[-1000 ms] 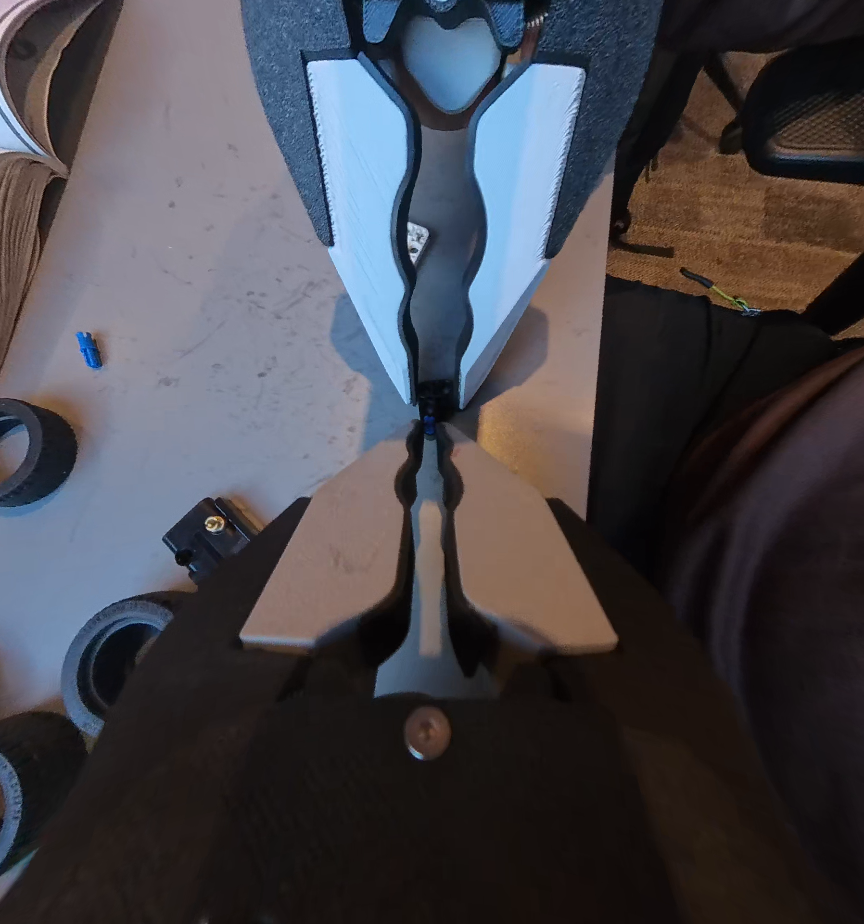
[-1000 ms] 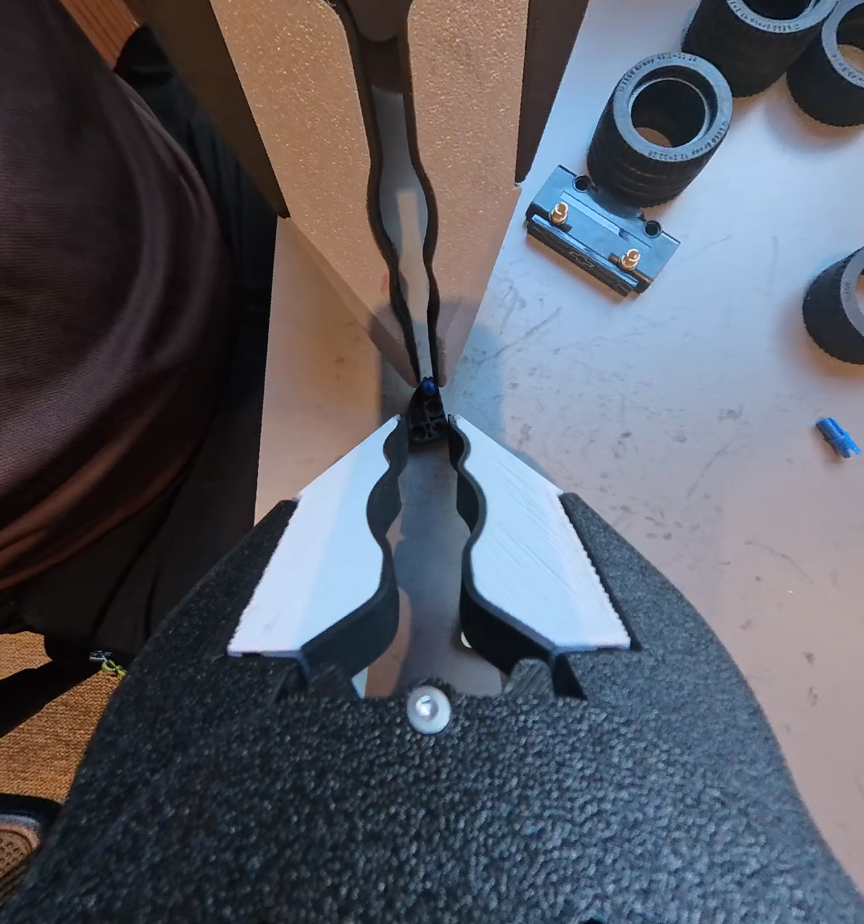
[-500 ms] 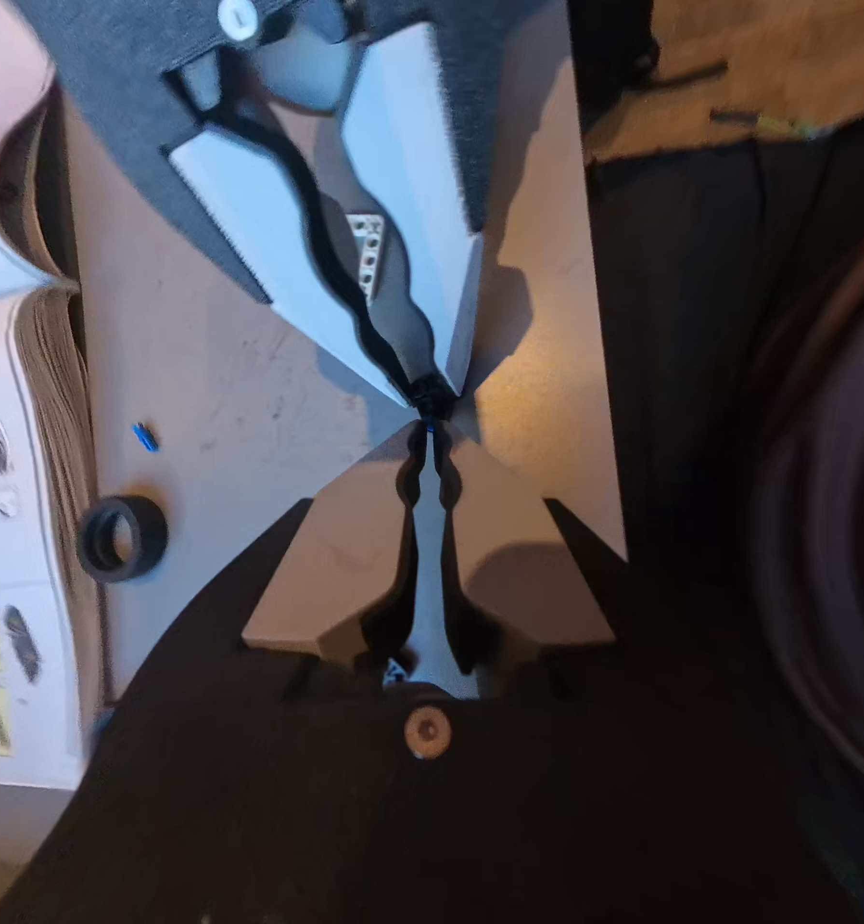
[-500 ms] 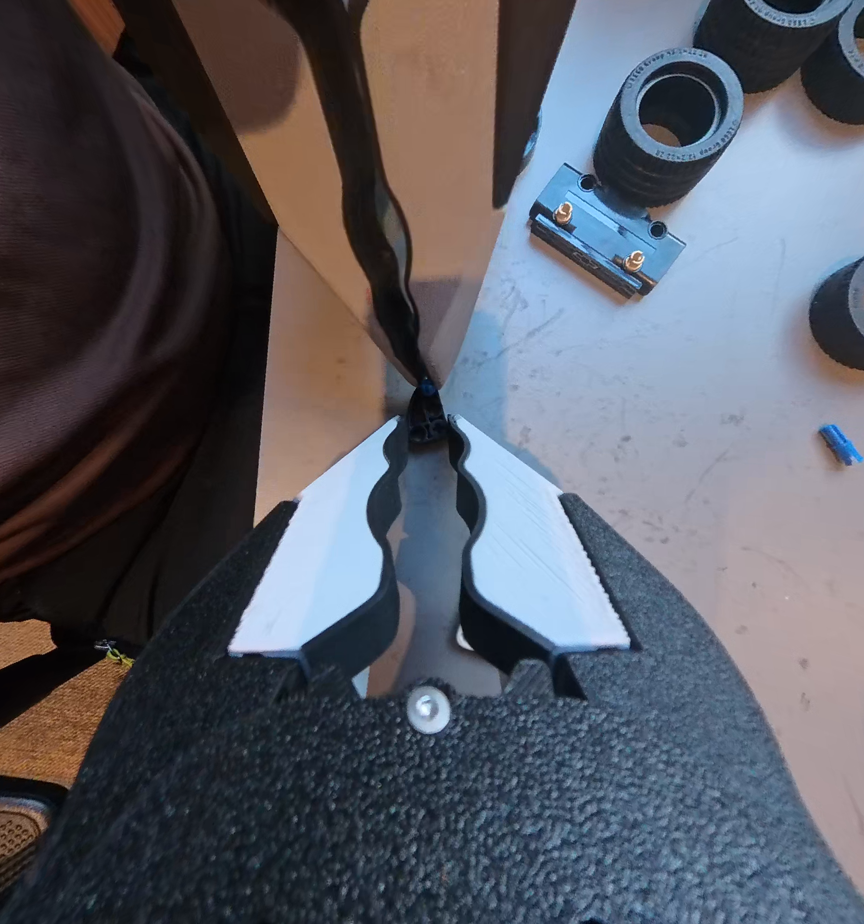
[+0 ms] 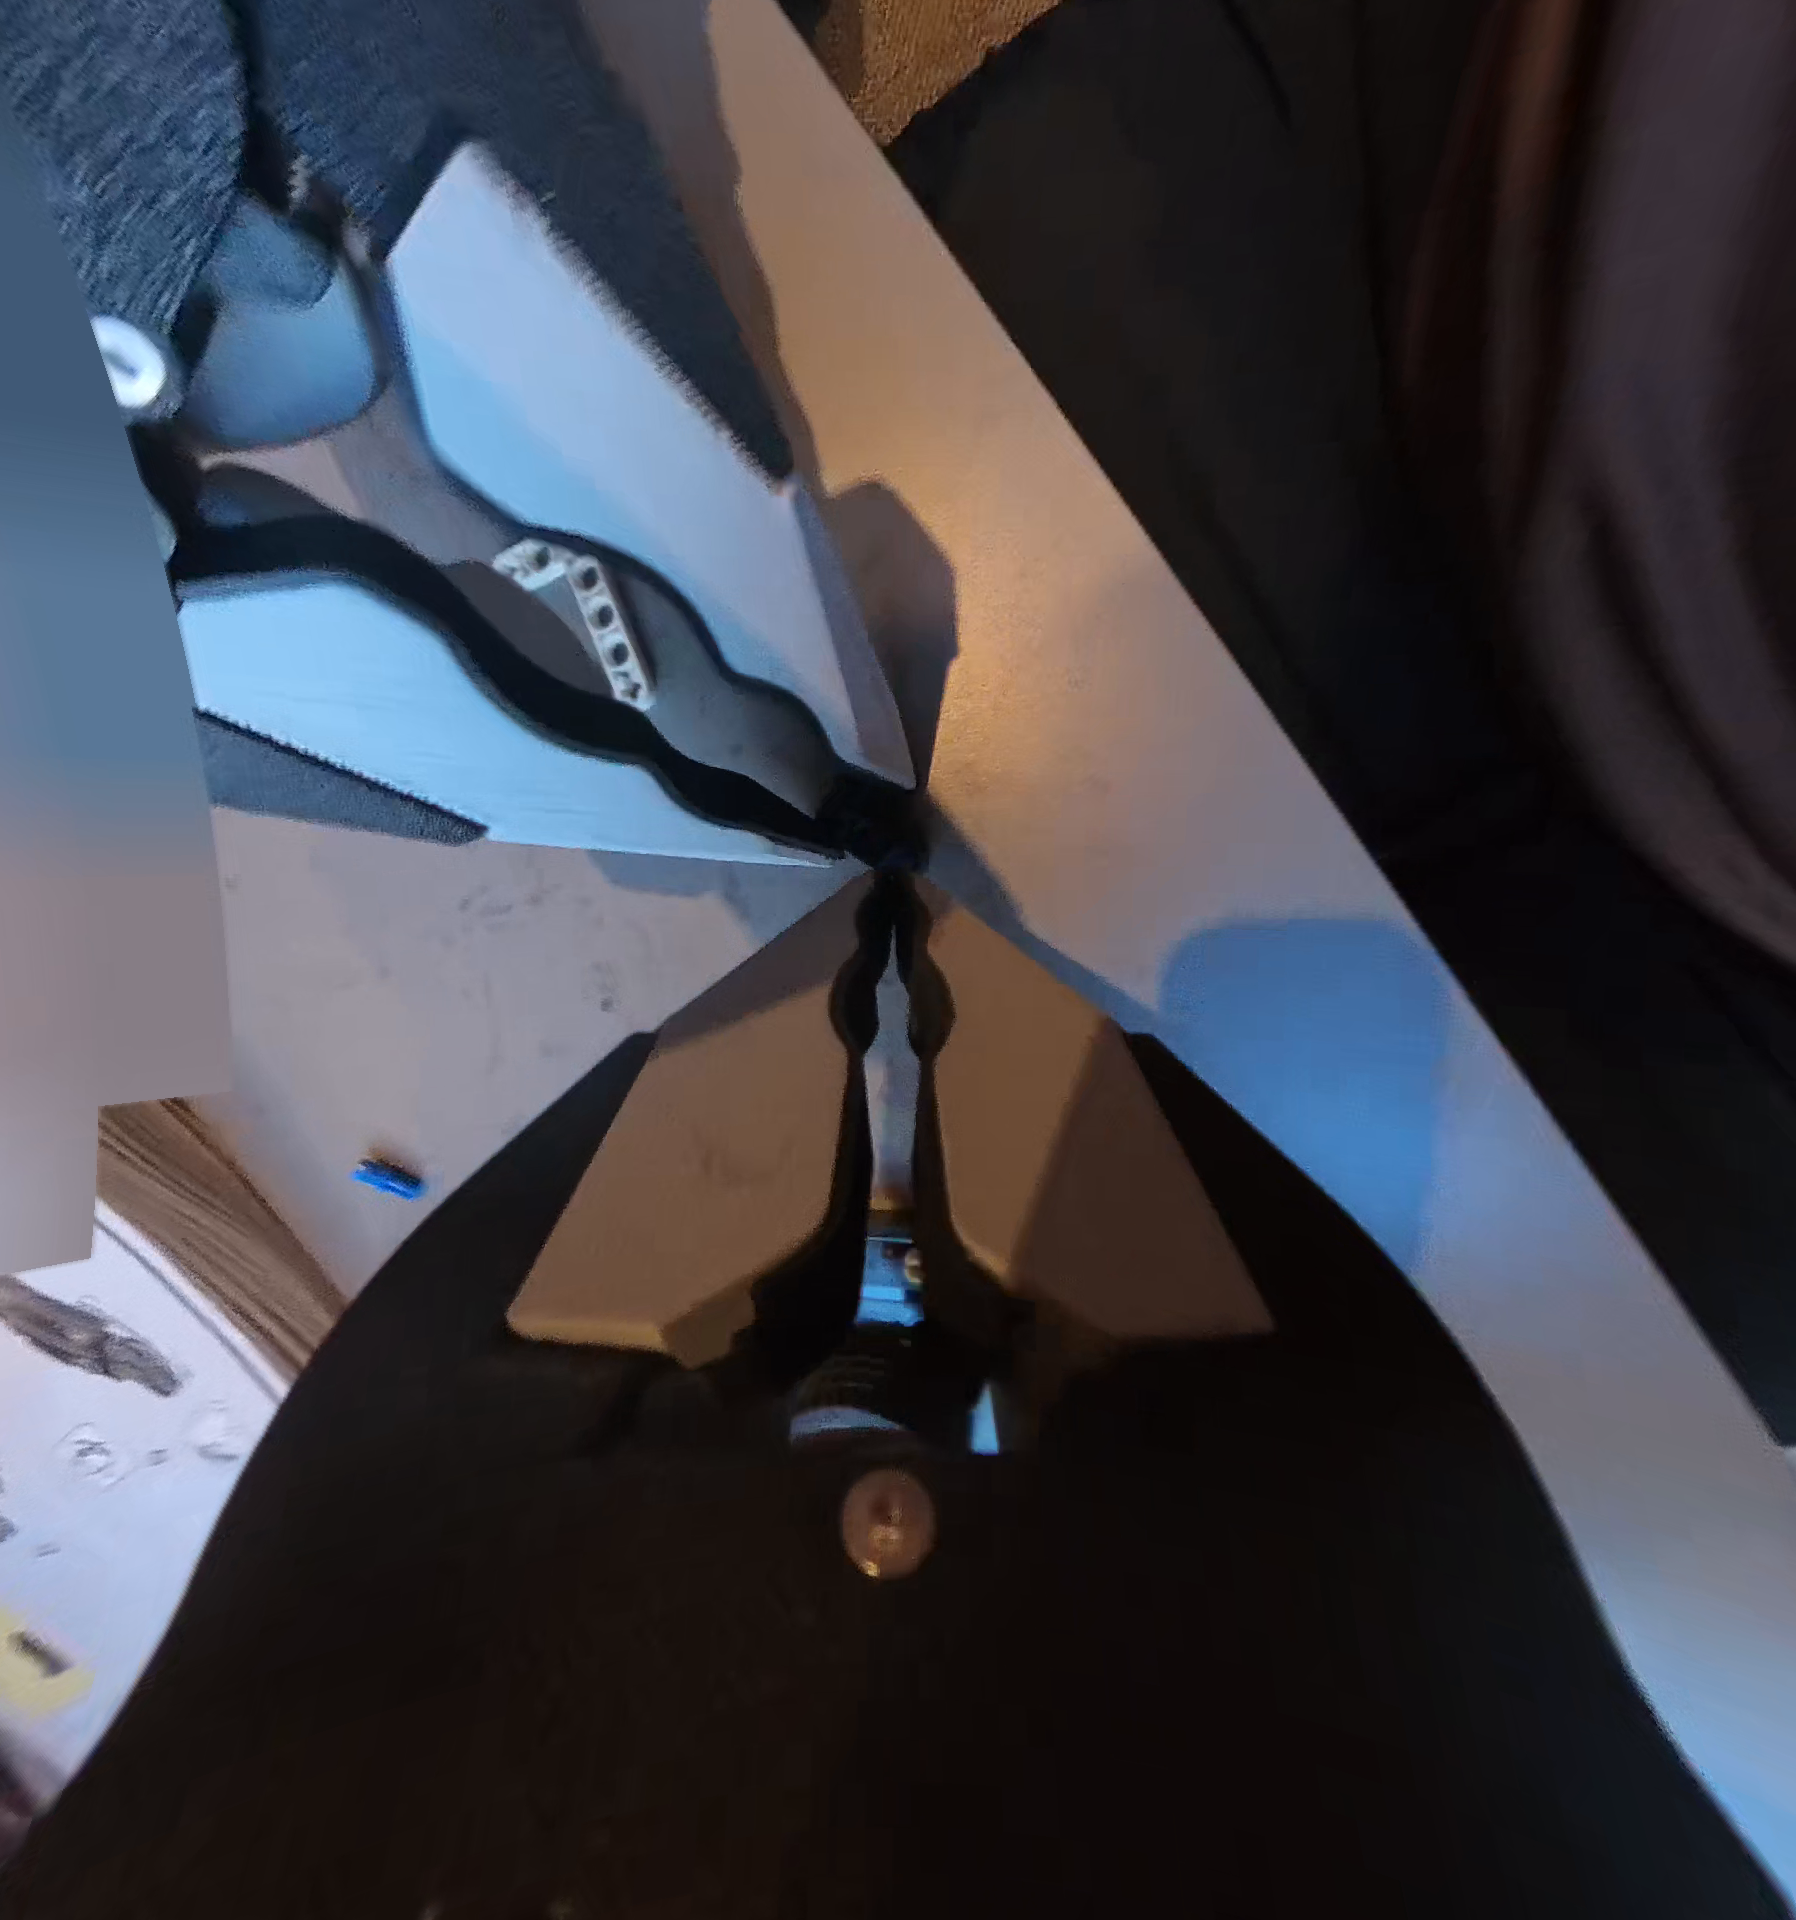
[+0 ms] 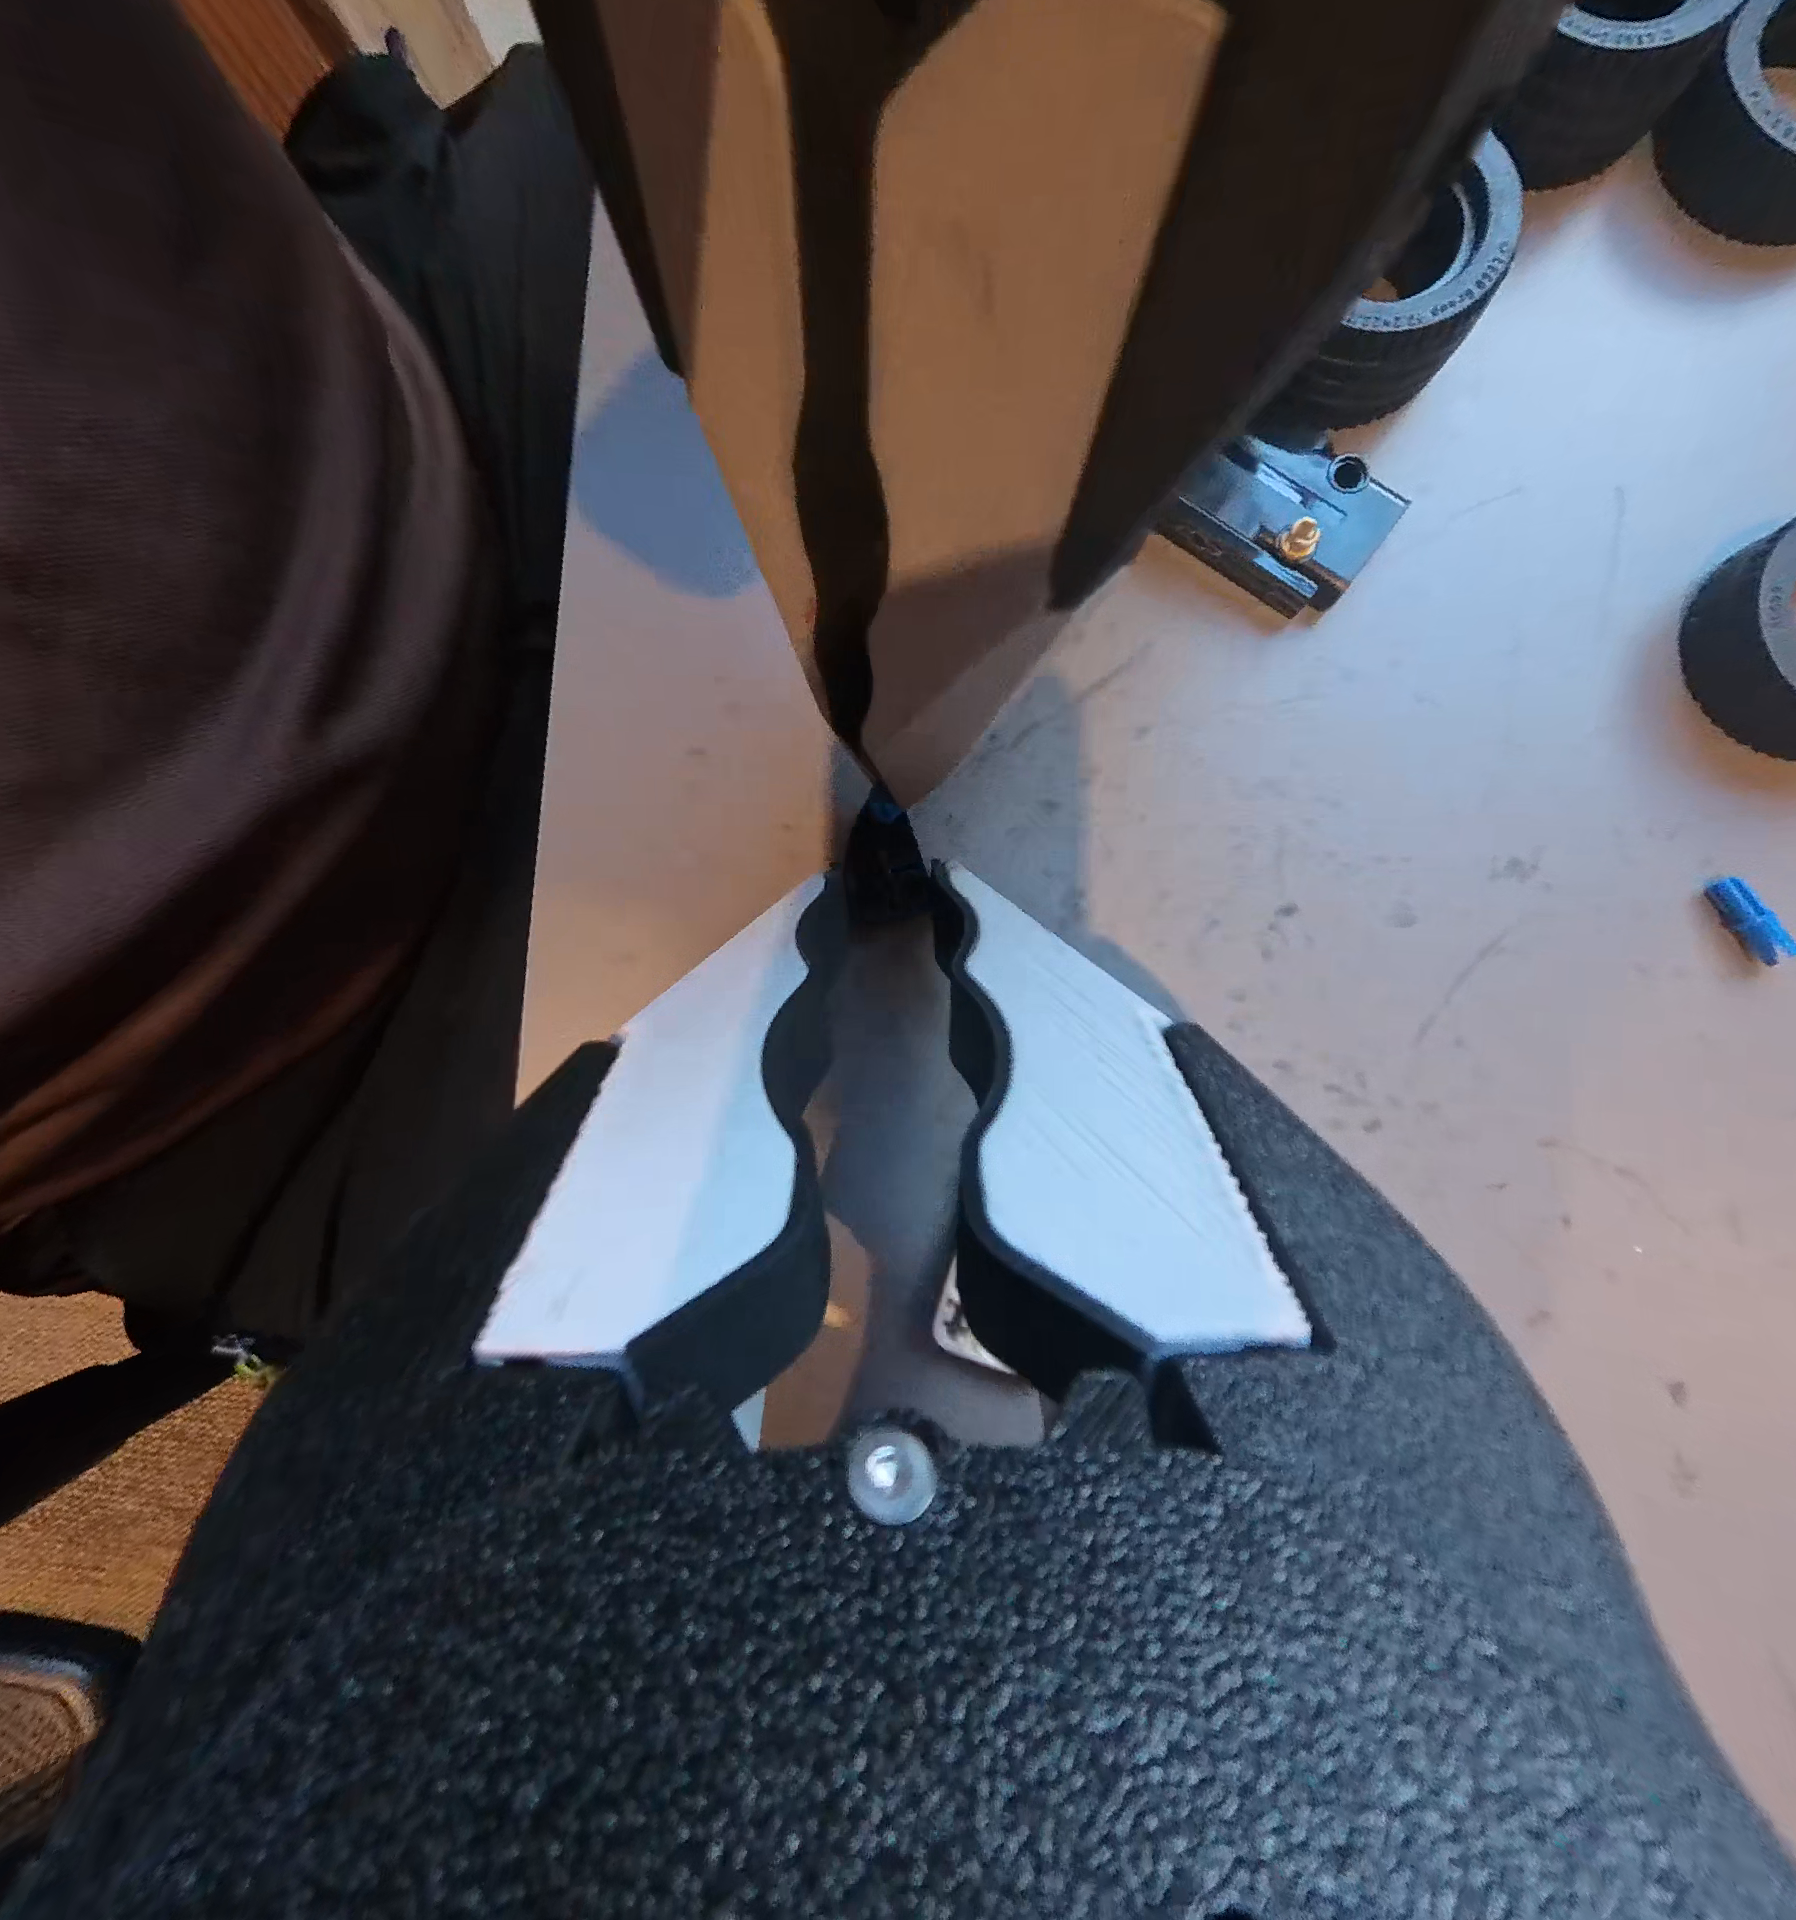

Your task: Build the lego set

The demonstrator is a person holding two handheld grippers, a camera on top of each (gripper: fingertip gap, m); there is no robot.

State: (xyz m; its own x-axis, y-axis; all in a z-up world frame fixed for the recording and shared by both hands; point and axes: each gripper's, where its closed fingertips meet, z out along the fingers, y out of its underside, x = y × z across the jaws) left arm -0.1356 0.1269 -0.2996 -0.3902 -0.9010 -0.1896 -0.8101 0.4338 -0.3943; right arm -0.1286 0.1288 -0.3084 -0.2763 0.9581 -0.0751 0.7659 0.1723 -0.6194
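My right gripper point(image 6: 883, 891) is shut on a small black connector piece point(image 6: 881, 857), held above the table near its front edge. My left gripper point(image 5: 889, 902) is shut on a tiny blue pin point(image 6: 881, 802) and meets the right gripper tip to tip, with the pin at the black piece's end. In the left wrist view the right gripper point(image 5: 858, 821) comes in from the upper left with the black piece point(image 5: 866, 812) in its tips. In the right wrist view the left gripper point(image 6: 866, 748) comes down from the top.
A loose blue pin point(image 6: 1751, 920) lies on the table point(image 6: 1341, 935), also in the left wrist view point(image 5: 387, 1179). Several black tyres point(image 6: 1777, 644) and a black block with gold pins point(image 6: 1289, 530) lie beyond. A grey beam point(image 5: 587, 613) and an open booklet point(image 5: 63, 1455) lie farther off. A person's dark clothing point(image 6: 198, 623) is beside the table edge. Both grippers' tips are close together, under 4 cm apart.
The left gripper has rolled and tilted while staying tip to tip with the right one, so its view has swung round. The right gripper has hardly moved. Both stay shut.
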